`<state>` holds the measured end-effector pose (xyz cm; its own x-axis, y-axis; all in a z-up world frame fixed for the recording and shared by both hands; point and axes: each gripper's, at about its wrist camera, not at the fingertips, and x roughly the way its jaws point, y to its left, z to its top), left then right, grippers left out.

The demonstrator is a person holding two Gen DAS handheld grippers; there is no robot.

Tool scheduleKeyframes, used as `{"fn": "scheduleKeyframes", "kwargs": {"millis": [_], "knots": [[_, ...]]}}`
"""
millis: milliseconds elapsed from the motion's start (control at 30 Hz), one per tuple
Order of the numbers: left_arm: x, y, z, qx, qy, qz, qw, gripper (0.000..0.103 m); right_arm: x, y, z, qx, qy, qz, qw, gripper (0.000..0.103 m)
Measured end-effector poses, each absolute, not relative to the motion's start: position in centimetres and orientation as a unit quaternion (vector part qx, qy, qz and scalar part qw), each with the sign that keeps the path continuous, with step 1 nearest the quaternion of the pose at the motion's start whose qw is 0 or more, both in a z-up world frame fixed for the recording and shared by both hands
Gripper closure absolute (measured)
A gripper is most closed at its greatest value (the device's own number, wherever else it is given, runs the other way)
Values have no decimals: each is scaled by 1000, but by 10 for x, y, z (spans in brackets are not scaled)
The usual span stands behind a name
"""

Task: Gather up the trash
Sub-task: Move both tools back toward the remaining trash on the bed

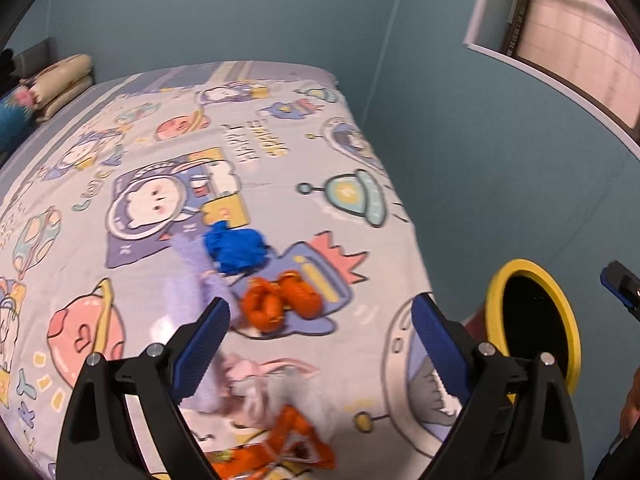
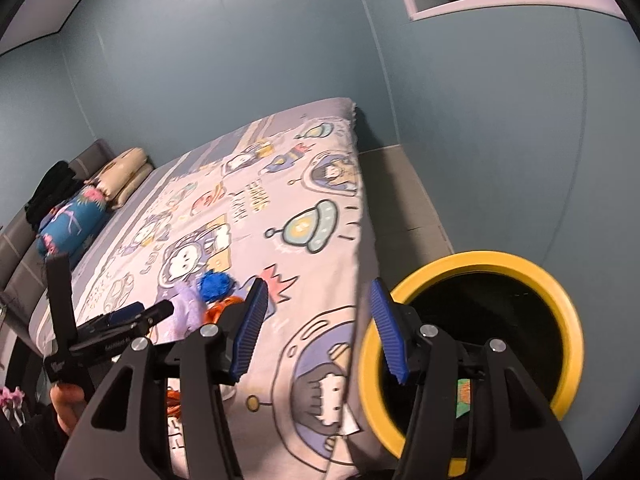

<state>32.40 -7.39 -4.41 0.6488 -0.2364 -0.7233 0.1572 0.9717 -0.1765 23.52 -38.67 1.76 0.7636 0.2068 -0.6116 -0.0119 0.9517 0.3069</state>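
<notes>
Trash lies on the cartoon-print bed sheet [image 1: 340, 140]: a crumpled blue piece [image 1: 236, 250], orange lumps [image 1: 280, 300], a pale purple strip [image 1: 192, 276], a pink-white scrap [image 1: 256, 388] and an orange wrapper [image 1: 280, 448]. My left gripper [image 1: 322, 304] hovers over them, open and holding nothing. A yellow-rimmed black bin [image 2: 472, 264] stands beside the bed. My right gripper [image 2: 318, 286] is open and holds nothing, above the bed's edge next to the bin. The blue piece [image 2: 214, 284] and purple strip [image 2: 188, 304] also show in the right wrist view.
Pillows [image 2: 124, 176] and a blue patterned roll [image 2: 68, 220] lie at the head of the bed. Teal walls close in behind and to the right, with a window [image 1: 576, 36]. A hand [image 2: 68, 400] holds the left gripper [image 2: 152, 310].
</notes>
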Motion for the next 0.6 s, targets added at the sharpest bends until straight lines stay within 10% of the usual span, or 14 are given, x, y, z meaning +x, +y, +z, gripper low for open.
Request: {"fn": "scheduleKeyframes", "kwargs": {"millis": [600], "knots": [[337, 14, -96, -45, 446, -23, 894, 14, 231, -283, -54, 86, 422, 174, 885, 48]]}}
